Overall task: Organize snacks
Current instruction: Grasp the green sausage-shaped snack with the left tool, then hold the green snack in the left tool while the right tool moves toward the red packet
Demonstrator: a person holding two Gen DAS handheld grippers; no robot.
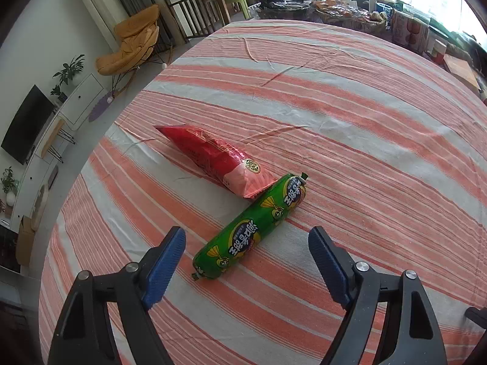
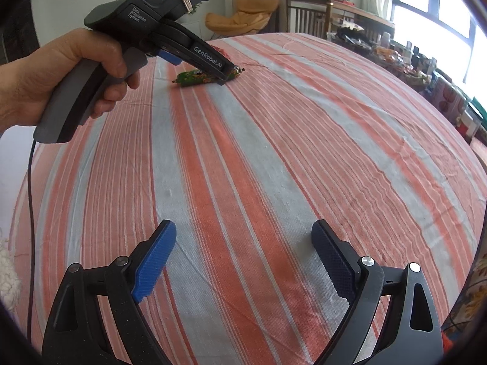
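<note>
Sausage (image 1: 249, 228) between released left tongs (image 1: 247, 237), untouched; centre, clench mid-body, avoid red packet (image 1: 213, 158) touching far end. Right tongs (image 2: 243, 240) released, empty above tabletop (image 2: 304, 140).

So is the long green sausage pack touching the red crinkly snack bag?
Touching. The left wrist view shows the green sausage pack's far end pressed against the red snack bag's corner.

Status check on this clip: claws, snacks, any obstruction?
Left claw open, straddling the green sausage, pads not touching. Right claw open, empty over the striped tablecloth. Red snack bag touches the sausage's far end; nothing blocks.
</note>
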